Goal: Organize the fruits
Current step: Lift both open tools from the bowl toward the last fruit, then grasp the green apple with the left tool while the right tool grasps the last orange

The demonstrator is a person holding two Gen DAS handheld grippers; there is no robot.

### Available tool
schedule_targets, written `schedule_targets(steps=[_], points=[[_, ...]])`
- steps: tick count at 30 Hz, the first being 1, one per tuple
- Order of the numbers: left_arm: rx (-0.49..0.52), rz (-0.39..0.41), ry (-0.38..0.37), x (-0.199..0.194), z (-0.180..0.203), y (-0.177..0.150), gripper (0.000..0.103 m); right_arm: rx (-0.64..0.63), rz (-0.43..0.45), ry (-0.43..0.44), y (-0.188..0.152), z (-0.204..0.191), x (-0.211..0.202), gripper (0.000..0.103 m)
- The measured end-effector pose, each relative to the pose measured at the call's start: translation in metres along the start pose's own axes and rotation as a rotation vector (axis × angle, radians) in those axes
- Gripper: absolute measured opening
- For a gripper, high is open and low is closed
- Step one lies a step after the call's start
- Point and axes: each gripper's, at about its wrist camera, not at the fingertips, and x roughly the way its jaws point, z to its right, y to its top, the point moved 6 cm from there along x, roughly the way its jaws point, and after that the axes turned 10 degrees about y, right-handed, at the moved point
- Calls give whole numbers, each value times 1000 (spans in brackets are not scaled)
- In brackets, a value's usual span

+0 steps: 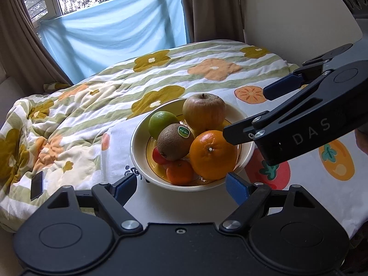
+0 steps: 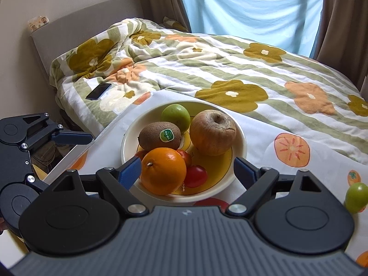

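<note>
Sitting piled in the bowl (image 2: 239, 138) are the orange (image 2: 162, 171), kiwi (image 2: 159, 135), apple (image 2: 212, 132) and a lime (image 2: 176, 115). Both the right gripper (image 2: 187, 170) and the left gripper (image 1: 181, 184) hang wide open near the bowl, holding nothing. One green fruit (image 2: 356, 197) lies alone on the cloth (image 2: 299, 174). A bump could roll the orange off the heap, because the pile is tall.

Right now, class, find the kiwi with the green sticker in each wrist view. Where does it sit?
Left wrist view: kiwi at picture centre, left of the big orange.
Right wrist view: kiwi left of centre, above the big orange.
Shared landmark: the wrinkled apple in the same bowl.
</note>
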Motion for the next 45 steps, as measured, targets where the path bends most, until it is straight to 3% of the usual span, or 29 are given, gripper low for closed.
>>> schedule_targets(steps=[14,19,26,33,45], points=[[-39,39,29,-68,61,25,88,52,77,-75,-23,40,-107,103],[-45,71,21,-86,96,43,101,81,101,-133,-42,69,-152,103],[-17,98,-21,-96,154,68,103,180,152,-222,-77,120,-205,103],[42,122,-87,-87,198,97,103,249,158,-349,-109,164,-243,103],[225,159,-239,-17,258,138,103,630,133,-535,-160,230,-247,103]])
